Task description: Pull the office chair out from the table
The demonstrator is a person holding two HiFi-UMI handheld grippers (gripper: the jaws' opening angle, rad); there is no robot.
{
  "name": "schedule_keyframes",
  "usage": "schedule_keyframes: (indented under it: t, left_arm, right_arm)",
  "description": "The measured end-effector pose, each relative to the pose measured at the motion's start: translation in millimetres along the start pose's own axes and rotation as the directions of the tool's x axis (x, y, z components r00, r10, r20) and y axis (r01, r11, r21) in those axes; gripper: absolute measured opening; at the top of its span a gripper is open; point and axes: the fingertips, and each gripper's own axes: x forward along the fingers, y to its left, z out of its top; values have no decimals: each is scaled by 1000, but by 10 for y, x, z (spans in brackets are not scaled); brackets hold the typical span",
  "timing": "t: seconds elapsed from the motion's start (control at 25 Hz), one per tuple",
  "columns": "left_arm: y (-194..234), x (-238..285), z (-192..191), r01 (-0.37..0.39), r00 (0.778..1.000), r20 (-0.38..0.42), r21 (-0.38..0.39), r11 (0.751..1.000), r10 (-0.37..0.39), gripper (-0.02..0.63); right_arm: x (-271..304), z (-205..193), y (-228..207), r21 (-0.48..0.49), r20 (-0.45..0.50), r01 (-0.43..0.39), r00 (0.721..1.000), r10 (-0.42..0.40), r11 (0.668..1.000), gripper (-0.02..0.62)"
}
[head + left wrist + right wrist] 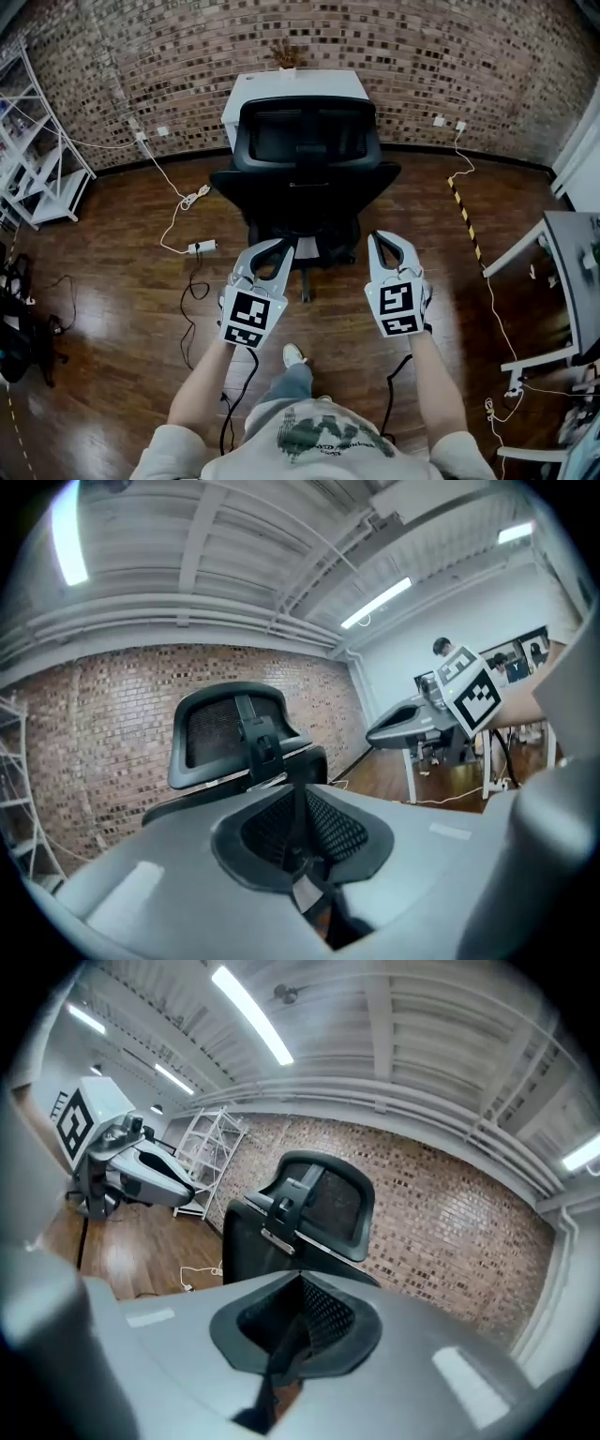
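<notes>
Black office chair (305,173) stands right up against the white table (281,86), and its back faces the person. The left gripper (284,248) and the right gripper (386,240) are held side by side near the back of the chair and do not touch it. Each one has its two jaws pressed together with nothing in them. A brick wall (469,56) is behind the table. The wood floor (112,281) is brown and shiny. A white cable (178,211) lies on it left of the chair, and a white rack (42,178) stands far off at the left
</notes>
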Motion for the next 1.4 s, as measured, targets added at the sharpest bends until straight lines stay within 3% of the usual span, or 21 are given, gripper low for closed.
schedule_keyframes:
  t: [0.16,0.32,0.6,0.84,1.4]
  left_arm:
    - [-337,-159,138,5,999,38,-54,999,-3,26]
    - [-606,-321,219,7,997,73,-157,988,4,17]
    - [-1003,-629,418,31,991,134,-299,954,10,17]
    - [-1156,-703,454,43,990,143,-321,946,3,15]
    - [-1178,-659,436,40,991,133,-330,943,4,17]
  right_arm:
    - [-358,139,210,75,58,6,998,-10,997,0]
    - [-681,256,374,184,112,-2,994,-18,983,0]
    - [-1091,381,847,353,197,-114,979,45,929,0]
    - [-1179,349,944,406,203,-148,977,69,902,0]
    - [-1169,335,919,364,199,-149,977,79,919,0]
